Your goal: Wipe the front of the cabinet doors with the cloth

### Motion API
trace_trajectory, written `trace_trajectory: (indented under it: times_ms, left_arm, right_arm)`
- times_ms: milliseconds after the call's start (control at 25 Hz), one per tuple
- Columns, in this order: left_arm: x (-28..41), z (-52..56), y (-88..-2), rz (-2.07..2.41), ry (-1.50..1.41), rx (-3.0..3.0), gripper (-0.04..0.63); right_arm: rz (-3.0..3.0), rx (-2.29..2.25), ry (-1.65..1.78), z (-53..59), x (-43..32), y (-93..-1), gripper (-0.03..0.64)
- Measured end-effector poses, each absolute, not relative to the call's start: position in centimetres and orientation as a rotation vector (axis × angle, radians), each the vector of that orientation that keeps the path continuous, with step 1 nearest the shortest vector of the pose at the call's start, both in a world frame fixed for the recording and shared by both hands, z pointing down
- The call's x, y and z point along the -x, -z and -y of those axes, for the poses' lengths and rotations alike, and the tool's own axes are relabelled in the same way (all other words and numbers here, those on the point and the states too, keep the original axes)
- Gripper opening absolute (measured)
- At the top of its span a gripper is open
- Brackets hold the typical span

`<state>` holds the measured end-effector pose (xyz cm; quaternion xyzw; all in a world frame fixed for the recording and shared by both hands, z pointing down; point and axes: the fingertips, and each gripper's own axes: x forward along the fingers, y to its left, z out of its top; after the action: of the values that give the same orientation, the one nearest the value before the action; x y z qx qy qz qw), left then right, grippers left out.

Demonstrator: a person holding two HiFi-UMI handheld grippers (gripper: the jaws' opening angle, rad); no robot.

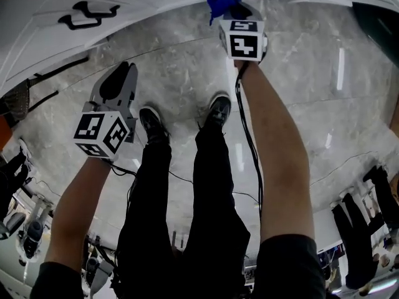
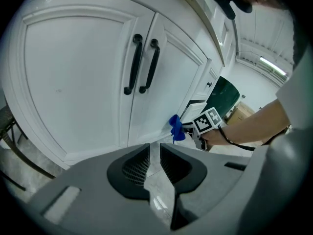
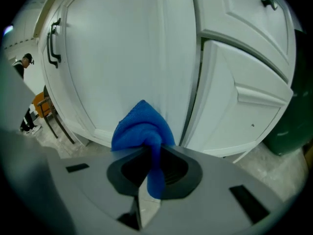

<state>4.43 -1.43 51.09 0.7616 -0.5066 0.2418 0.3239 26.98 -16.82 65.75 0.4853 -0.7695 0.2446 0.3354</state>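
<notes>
R side: right gripper [image 3: 151, 166] is clamped on a bunched blue fabric cloth [image 3: 142, 127]. Jaws are closed tight on its waist, one tail hanging down btwn them. The wad sticks out fwd of the jaws and is pressed on a white panelled cabinet door [image 3: 122, 58], low on the door, just at 9 o'clock of the dark vertical seam [image 3: 193, 106] to the next door. In head view the cloth is at 12 o'clock, right at the cabinet base, right arm stretched fwd.

L side: left gripper [image 2: 154, 163] holds nothing. Jaws stand a narrow gap apart, only floor seen btwn them. It's off the cabinet, pointed at a door pair w/ two black bar handles [image 2: 142, 65] side by side at the centre seam. In left gripper view the cloth + right gripper sit at 4 o'clock of those handles, at a door's bottom corner. In head view the left gripper is at 9 o'clock, well apart from the right one.

Floor: grey marble-look tile [image 1: 181, 55], glossy. Person's two black shoes [image 1: 153, 123] are btwn the grippers, toes toward the cabinet. Dark green object [image 3: 296, 116] at 3 o'clock edge of right gripper view, can't tell what.
</notes>
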Motion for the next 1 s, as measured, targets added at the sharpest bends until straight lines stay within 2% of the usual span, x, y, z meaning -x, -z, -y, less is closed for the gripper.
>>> trace_trajectory:
  times_ms: [200,560,1000]
  left_arm:
    - [-3.2,1.5,-48.8,1.334,-0.64,-2.018,0.067]
    - [1.6,-1.4,-37.7,1.359,-0.668,-2.15,0.067]
    - [10.0,-2.7,-10.9,1.646,-0.531,-2.284,0.067]
  right_arm:
    - [2.143,-1.188,-0.672,13.9,-24.4,-60.5,0.041]
    - [2.379,-1.072,-0.861,5.3,-18.1,-42.9,0.041]
    - [2.593,-0.897,-0.951,-2.6,-9.0,-13.2,0.041]
